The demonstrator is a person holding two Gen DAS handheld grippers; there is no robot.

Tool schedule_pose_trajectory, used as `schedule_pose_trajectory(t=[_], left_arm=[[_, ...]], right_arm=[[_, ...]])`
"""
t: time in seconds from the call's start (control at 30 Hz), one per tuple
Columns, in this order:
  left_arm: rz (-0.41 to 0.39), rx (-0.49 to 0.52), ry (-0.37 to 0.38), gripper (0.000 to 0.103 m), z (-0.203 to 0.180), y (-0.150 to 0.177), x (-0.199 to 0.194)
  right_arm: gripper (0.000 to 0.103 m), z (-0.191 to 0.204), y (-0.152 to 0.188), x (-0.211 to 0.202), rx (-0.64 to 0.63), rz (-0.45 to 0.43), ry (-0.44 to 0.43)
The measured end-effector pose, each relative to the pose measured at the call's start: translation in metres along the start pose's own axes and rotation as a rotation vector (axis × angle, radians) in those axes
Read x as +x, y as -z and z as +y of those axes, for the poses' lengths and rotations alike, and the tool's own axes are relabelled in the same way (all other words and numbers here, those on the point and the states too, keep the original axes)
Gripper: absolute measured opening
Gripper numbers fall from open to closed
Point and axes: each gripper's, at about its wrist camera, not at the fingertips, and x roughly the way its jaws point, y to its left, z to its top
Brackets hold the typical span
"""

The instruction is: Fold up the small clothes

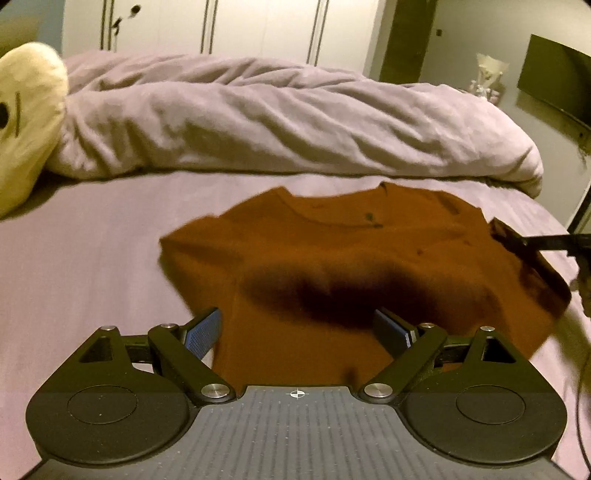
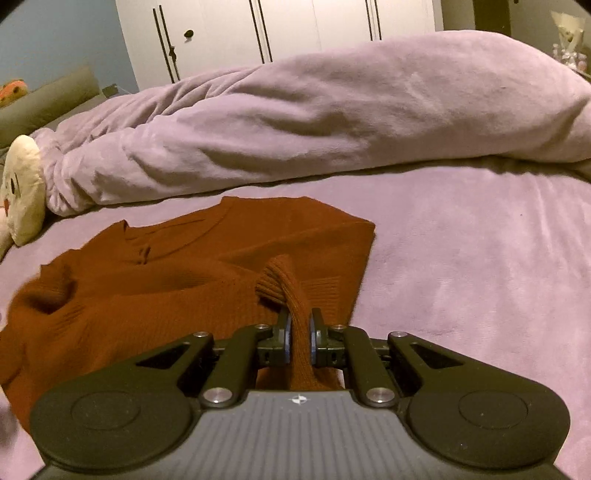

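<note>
A rust-brown knitted sweater [image 1: 332, 258] lies spread on the bed [image 1: 74, 277], which is covered in a lilac sheet, in the near half of the mattress with its neckline toward the far side. Beyond it a crumpled lilac duvet [image 1: 258, 118] stretches across the bed, and a cream plush toy [image 1: 26, 122] rests at the duvet's left end.

The left hand-held gripper [image 1: 299, 332] hovers over the sweater's near hem with its fingers spread wide, the blue pads [image 1: 203, 334] holding nothing; a dark shadow falls on the knit just ahead of them.

The right hand-held gripper [image 2: 300, 332] has its fingers closed tight on a ribbed fold of the sweater [image 2: 184, 295], apparently a sleeve cuff, which rises from the garment's right side and passes between the pads. In the left wrist view this gripper shows at the sweater's right edge, blurred.

White wardrobe doors [image 2: 295, 26] stand behind the bed.
</note>
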Motion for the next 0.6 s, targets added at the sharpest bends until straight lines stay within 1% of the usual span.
schedule_pose_trajectory(t=[0.1,0.23,0.3,0.37,0.4,0.43,0.47,0.5,0.53,0.57,0.6], left_arm=[[0.005,-0.01,0.005,0.094,0.006,-0.015,0.016],[-0.001,-0.11,0.073,0.096,0.019,-0.034,0.034],[0.055,-0.171,0.119,0.096,0.025,-0.041,0.052],[0.146,-0.244,0.169,0.096,0.033,-0.043,0.073],[0.164,-0.281,0.182,0.095,0.037,-0.043,0.079],[0.162,-0.31,0.204,0.095,0.04,-0.043,0.081],[0.146,-0.333,0.232,0.09,0.042,-0.042,0.08],[0.134,-0.346,0.251,0.08,0.043,-0.041,0.079],[0.131,-0.353,0.275,0.074,0.043,-0.04,0.078],[0.138,-0.353,0.285,0.065,0.042,-0.039,0.078],[0.15,-0.346,0.28,0.058,0.039,-0.038,0.079]], right_arm=[[0.009,-0.003,-0.001,-0.001,-0.011,-0.001,-0.019],[0.012,0.0,0.0,0.0,-0.032,-0.001,-0.024],[0.014,0.0,0.001,0.001,-0.037,0.001,-0.03],[0.014,0.001,0.0,0.004,-0.042,0.007,-0.034],[0.015,0.002,0.0,0.004,-0.043,0.008,-0.035],[0.015,0.001,-0.001,0.005,-0.045,0.01,-0.038],[0.015,0.002,-0.001,0.005,-0.051,0.011,-0.038],[0.015,0.002,0.0,0.005,-0.058,0.01,-0.036],[0.015,0.003,0.0,0.005,-0.065,0.009,-0.035],[0.015,0.003,0.001,0.005,-0.075,0.007,-0.033],[0.015,0.004,0.001,0.004,-0.087,0.004,-0.028]])
